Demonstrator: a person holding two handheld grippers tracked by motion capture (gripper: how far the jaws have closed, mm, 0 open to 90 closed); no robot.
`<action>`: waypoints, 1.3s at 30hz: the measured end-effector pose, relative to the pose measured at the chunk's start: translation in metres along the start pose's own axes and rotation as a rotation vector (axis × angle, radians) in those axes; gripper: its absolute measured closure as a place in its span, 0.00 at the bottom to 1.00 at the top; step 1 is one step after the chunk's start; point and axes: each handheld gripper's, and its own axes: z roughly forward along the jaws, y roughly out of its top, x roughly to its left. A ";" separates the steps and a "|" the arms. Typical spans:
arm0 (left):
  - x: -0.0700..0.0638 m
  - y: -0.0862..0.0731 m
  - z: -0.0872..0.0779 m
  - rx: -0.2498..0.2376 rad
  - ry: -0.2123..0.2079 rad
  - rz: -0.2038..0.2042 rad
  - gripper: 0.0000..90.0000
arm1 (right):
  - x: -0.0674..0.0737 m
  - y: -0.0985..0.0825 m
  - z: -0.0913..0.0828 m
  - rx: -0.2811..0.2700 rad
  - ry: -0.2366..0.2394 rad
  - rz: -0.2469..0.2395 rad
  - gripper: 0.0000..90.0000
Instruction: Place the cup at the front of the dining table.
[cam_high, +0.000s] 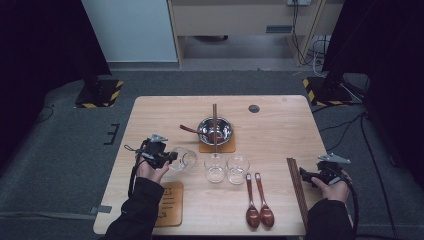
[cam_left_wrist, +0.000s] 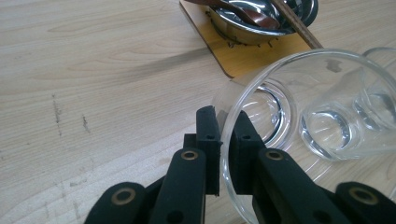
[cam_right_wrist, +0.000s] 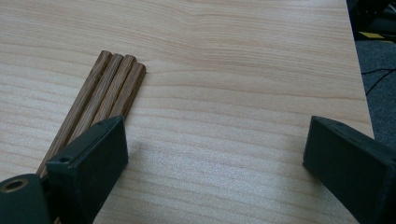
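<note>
Left gripper (cam_left_wrist: 224, 154) fingers pinch the glass (cam_left_wrist: 299, 107) rim; right gripper (cam_right_wrist: 215, 154) fingers spread beside chopsticks (cam_right_wrist: 100, 98); no writing legible.

Recording lab, black curtains (cam_high: 40, 45), hazard-striped stand bases (cam_high: 100, 93), loose cables (cam_high: 310, 45), grey carpet (cam_high: 60, 150), lone wooden table (cam_high: 280, 130)

Clear empty glass (cam_left_wrist: 299, 93), tipped sideways, rim clamped, beside two upright glasses (cam_high: 226, 168)

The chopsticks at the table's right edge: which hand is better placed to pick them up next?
The right. Its tool stands open with one jaw beside the chopsticks, holding nothing. The left tool is shut on the rim of a glass across the table.
</note>
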 end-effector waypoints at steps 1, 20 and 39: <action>0.000 0.001 -0.001 0.002 0.000 0.001 0.94 | 0.000 0.000 0.000 0.000 0.001 0.000 0.07; 0.006 0.016 -0.005 -0.017 0.012 0.002 0.94 | 0.000 0.000 0.001 0.010 0.004 -0.005 0.03; 0.015 0.027 0.007 -0.010 0.041 -0.012 0.94 | -0.001 0.001 0.002 0.018 -0.005 0.001 0.00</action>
